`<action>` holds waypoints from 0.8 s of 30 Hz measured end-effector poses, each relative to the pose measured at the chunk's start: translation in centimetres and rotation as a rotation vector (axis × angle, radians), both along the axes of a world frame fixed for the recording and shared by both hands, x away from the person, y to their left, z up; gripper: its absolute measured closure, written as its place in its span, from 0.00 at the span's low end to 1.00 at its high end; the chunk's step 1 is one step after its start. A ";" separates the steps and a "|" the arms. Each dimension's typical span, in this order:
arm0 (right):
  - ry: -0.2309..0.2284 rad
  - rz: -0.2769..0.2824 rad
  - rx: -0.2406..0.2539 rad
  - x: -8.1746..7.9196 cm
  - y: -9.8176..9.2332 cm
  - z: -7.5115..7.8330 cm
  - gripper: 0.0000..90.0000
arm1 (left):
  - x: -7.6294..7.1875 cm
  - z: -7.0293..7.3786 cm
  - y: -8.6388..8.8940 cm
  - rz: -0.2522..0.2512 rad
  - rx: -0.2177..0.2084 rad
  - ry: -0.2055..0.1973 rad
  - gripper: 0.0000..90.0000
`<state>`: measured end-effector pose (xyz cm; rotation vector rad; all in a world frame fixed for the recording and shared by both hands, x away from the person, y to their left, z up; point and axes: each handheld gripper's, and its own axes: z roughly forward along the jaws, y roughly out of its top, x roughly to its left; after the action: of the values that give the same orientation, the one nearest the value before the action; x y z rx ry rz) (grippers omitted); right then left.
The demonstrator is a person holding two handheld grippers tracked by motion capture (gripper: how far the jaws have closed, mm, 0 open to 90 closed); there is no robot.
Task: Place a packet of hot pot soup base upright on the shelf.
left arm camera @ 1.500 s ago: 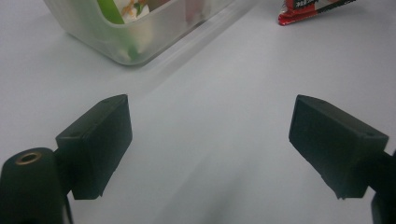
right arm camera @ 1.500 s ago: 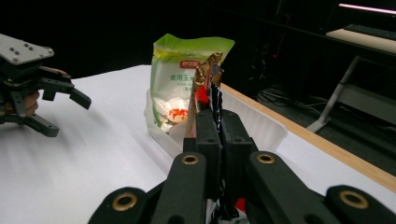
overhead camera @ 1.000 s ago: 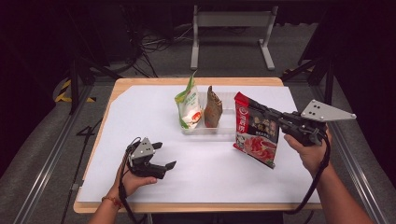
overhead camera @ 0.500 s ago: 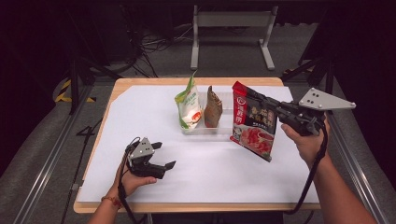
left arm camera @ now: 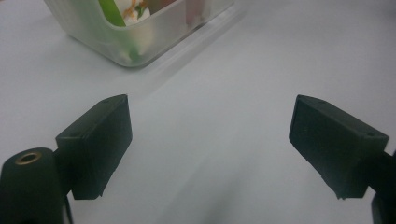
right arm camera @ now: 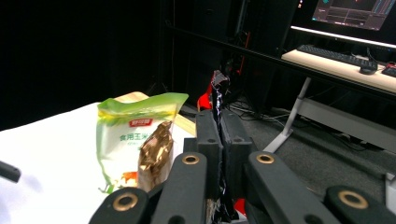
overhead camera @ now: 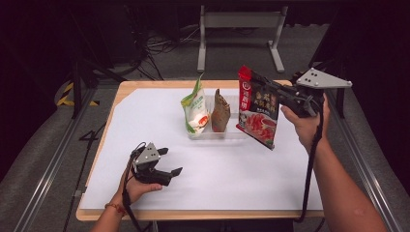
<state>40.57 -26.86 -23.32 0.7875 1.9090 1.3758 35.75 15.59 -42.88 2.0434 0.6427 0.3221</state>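
Over at the right of the high view we have the right gripper [overhead camera: 283, 96] up in the air, its fingers pinching the edge of a red food pouch [overhead camera: 257, 107] that hangs clear of the bench [overhead camera: 145, 89], tilted, with its lower corner pointing down toward the white sheet [overhead camera: 241, 164]. In the right gripper view we look straight along those two black fingers [right arm camera: 208, 140], pressed tight on the thin edge of the red food pouch [right arm camera: 217, 91], which rises between them just right of the frame's middle. Just left of the pouch in the high view sits the clear tray [overhead camera: 209, 133], near the centre of the frame, with a green-and-white packet [overhead camera: 195, 108] standing in its left part and a brown packet [overhead camera: 220, 112] upright beside it. The same two packets show at the left of the right gripper view, green-and-white packet [right arm camera: 133, 140] behind, brown packet [right arm camera: 155, 156] in front. Down at the lower left of the high view, the left gripper [overhead camera: 167, 162] rests low on the white sheet in the person's hand, well apart from the tray. In the left gripper view its fingers [left arm camera: 100, 140] stand spread wide with nothing but bare white sheet between them, and the clear tray [left arm camera: 154, 37] sits at the upper left of that frame, with a bit of green showing through its wall.
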 end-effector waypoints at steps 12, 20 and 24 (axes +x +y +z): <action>0.012 -0.032 -0.019 3.7 2.6 0.4 0.98 | 0.0 -0.2 -0.2 -0.008 0.009 0.009 0.16; 0.027 -0.052 -0.014 5.7 3.9 0.3 0.98 | 0.0 -0.4 -0.1 -0.012 0.010 0.013 0.16; 0.037 -0.059 -0.011 6.6 4.5 0.0 0.98 | 0.0 -0.3 0.0 -0.012 0.007 0.011 0.16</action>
<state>47.12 -22.39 -23.32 0.8628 1.9046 1.3220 35.73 15.58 -43.19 2.0564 0.6364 0.3074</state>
